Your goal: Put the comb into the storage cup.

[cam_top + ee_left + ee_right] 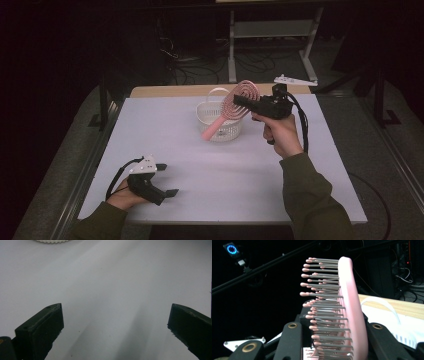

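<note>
A pink hairbrush with grey, pink-tipped bristles hangs above the white basket at the table's far middle. My right gripper is shut on the brush's round head, and the pink handle slants down and left over the basket. In the right gripper view the hairbrush stands between the two black jaws, bristles pointing left. My left gripper rests low at the table's near left, open, with bare table between its jaws. The left gripper view shows the left gripper wide apart over the white table.
The white table spreads between the two hands. A wooden edge runs behind it. Beyond the table are a metal frame and cables on a dark floor. The basket's white loop handle shows in the right gripper view.
</note>
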Demonstrator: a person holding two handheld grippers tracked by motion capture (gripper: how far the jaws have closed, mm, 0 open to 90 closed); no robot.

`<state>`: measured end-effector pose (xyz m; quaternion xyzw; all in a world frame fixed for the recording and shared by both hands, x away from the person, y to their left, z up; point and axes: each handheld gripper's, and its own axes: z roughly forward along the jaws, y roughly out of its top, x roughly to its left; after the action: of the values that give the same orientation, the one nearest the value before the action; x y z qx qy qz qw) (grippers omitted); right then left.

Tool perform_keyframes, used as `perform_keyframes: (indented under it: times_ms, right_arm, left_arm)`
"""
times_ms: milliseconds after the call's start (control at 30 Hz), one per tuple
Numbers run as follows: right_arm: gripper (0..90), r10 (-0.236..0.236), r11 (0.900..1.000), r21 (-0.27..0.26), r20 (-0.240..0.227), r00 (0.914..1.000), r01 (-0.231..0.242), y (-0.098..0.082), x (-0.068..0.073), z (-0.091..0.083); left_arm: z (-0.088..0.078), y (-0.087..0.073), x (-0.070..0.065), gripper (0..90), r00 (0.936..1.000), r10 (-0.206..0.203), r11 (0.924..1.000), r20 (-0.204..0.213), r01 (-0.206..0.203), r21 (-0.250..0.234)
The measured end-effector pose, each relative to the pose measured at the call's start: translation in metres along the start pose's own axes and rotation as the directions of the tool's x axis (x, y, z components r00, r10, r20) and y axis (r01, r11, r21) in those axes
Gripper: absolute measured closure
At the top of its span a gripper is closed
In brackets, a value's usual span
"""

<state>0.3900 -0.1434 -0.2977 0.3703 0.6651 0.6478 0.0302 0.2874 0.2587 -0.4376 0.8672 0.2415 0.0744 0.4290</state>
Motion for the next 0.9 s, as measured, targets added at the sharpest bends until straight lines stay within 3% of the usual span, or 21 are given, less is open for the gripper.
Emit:
perform_keyframes:
  times_ms: [333,900]
  right_arm:
    - [62.7,-0.001,0.999,-0.05,0.026,0.9997,0.003,0.015,-0.002,0.0]
    - [62.7,0.004,0.996,-0.084,0.141,0.99,0.007,0.018,-0.022,0.012]
  left_arm:
    - [0.0,0.0,0.0,0.5,1.0,0.0,1.0,0.001,0.0,-0.003]
    - [0.0,0.0,-0.001,0.5,0.9999,0.008,1.0,0.008,-0.008,0.002]
